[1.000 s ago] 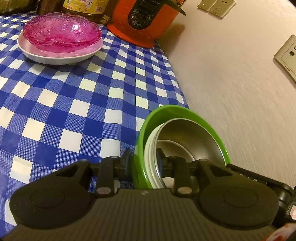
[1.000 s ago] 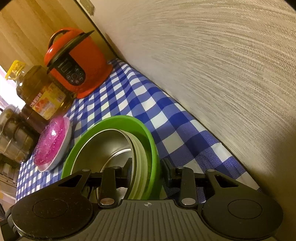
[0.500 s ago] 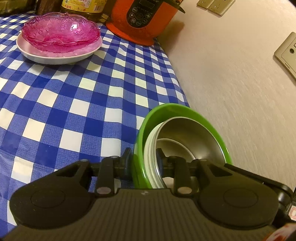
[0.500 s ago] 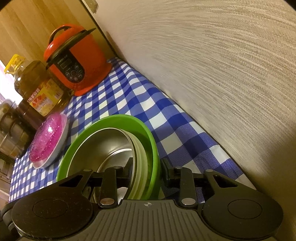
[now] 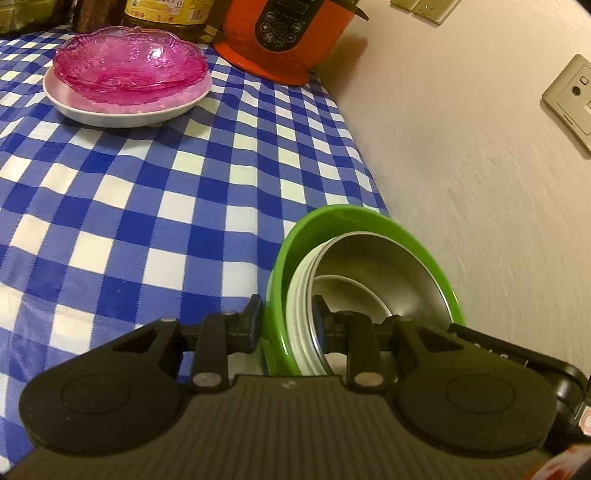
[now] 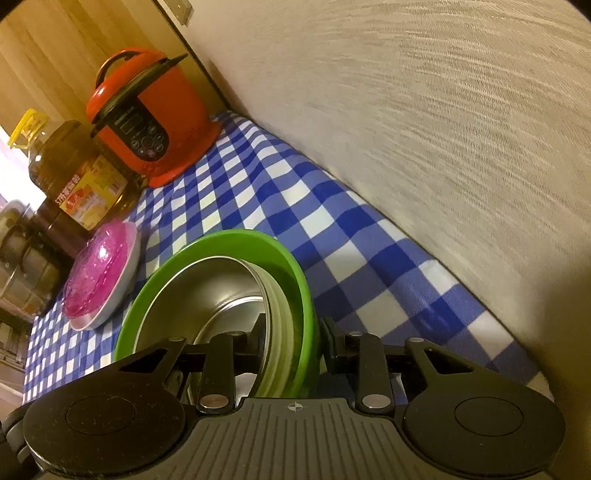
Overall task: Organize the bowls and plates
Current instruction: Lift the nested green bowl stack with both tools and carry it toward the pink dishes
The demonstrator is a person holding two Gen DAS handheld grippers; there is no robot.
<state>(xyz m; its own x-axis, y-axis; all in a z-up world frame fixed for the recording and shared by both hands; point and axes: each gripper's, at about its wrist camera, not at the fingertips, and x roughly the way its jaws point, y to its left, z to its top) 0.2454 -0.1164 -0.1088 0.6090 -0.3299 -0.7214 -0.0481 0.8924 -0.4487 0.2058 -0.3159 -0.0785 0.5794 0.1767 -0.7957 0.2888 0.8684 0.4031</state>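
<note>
A nested stack, green bowl point(image 5: 354, 218) outermost with pale bowls and a steel bowl point(image 5: 384, 273) inside, is held above the blue checked tablecloth point(image 5: 129, 206) by both grippers. My left gripper point(image 5: 288, 314) is shut on the stack's left rim. My right gripper point(image 6: 293, 328) is shut on the opposite rim of the green bowl point(image 6: 236, 236), steel bowl point(image 6: 207, 291) inside. Pink glass dishes point(image 5: 129, 62) sit stacked on a white plate point(image 5: 125, 110) at the far left, also in the right wrist view point(image 6: 99, 273).
A red pressure cooker point(image 5: 284, 33) point(image 6: 147, 118) stands at the back against the wall point(image 5: 461, 166). A cooking oil bottle point(image 6: 70, 170) and jars stand beside it. Wall sockets point(image 5: 572, 99) are on the right.
Both grippers have carried the bowl stack slightly forward toward the cooker and the pink dishes; the grip has not changed.
</note>
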